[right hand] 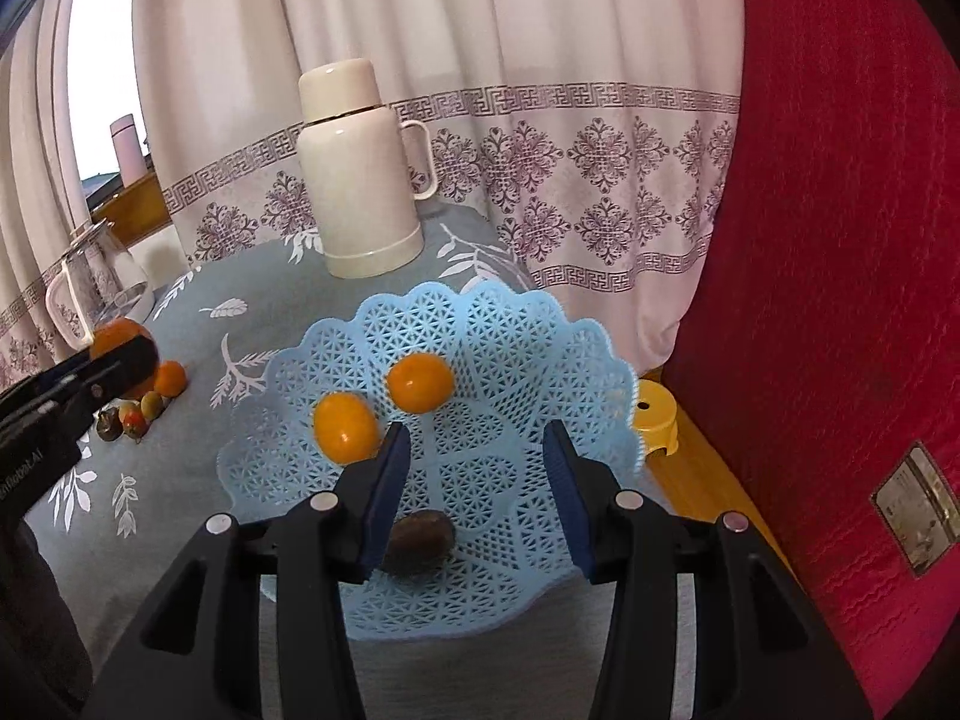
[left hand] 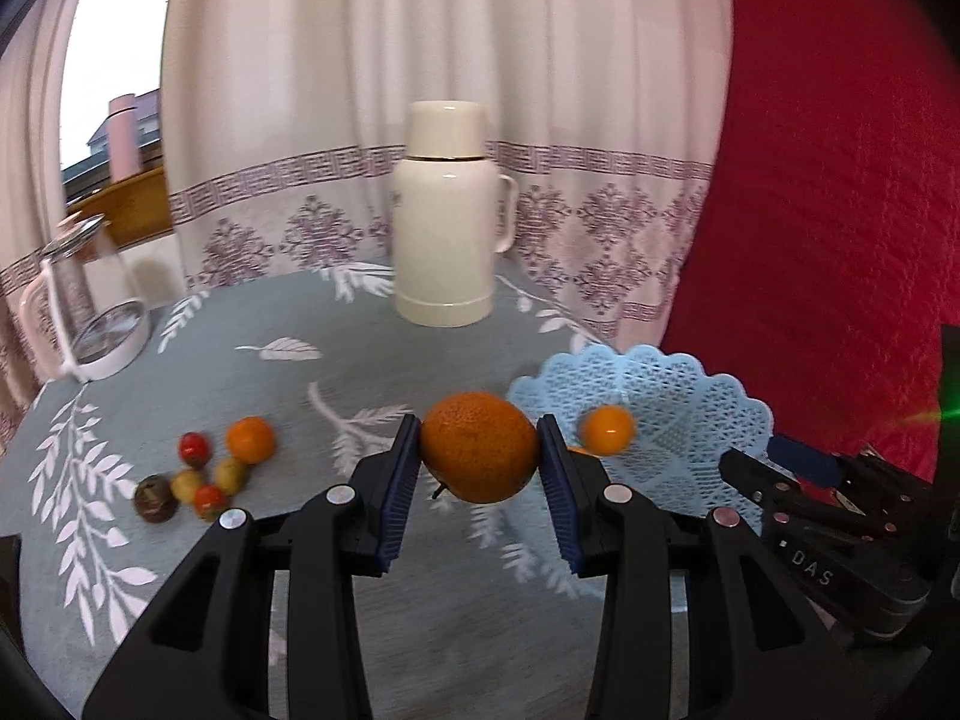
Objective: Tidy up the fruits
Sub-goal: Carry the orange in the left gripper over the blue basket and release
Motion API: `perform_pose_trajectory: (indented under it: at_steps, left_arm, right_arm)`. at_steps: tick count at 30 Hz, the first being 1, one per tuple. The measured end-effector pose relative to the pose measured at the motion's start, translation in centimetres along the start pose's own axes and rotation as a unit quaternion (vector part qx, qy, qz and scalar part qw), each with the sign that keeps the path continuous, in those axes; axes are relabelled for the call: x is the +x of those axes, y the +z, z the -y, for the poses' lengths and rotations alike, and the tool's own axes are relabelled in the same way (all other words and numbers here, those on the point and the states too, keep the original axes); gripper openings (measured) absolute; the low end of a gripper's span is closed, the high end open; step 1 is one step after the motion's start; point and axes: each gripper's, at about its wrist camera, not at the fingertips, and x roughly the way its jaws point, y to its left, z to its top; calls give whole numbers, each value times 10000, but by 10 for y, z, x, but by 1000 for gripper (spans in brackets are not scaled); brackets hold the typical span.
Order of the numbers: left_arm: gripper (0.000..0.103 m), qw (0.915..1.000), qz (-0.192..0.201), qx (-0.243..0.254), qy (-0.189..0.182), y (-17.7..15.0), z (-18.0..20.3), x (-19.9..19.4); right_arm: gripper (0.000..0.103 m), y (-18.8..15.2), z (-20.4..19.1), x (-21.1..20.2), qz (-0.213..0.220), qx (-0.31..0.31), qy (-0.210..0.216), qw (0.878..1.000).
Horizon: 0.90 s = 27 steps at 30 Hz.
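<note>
My left gripper (left hand: pixel 479 457) is shut on a large orange (left hand: pixel 479 447) and holds it above the table, just left of the blue lattice basket (left hand: pixel 678 414). A small orange fruit (left hand: pixel 607 430) lies in the basket. A pile of small fruits (left hand: pixel 204 477) lies on the table at the left, with a small orange (left hand: pixel 250 438) on top. My right gripper (right hand: pixel 476 450) is open and empty above the basket (right hand: pixel 510 360), which holds two small orange fruits (right hand: pixel 419 383) (right hand: pixel 346 426) and a dark brown fruit (right hand: pixel 420 540).
A cream thermos (left hand: pixel 447 222) stands at the back of the table. A glass jug (left hand: pixel 90 300) stands at the back left. A red fabric wall (right hand: pixel 840 240) is on the right. A yellow stool (right hand: pixel 657 414) sits beyond the table's right edge.
</note>
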Motion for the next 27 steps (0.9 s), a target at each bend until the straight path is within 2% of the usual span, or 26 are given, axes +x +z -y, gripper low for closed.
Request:
perform_pose_trajectory:
  at_steps: [14,24,26,27]
  left_arm:
    - [41,9985,-112,422,-331,1,48,21]
    - [42,9973,-322,452,-487,-5,56,36]
    - [58,9976,-334,360,-494,-6,53,38]
    - [70,9980,-286,327,-451,-6,51,37]
  right_arm:
    - [47,4,28,-9,213,238,-290,9991]
    - [47,5,29,-9,244,214,-508,9982]
    - [50,6,28,-9,270,190,-557,9979]
    - [53,6,28,-10,283,185,-573,9978]
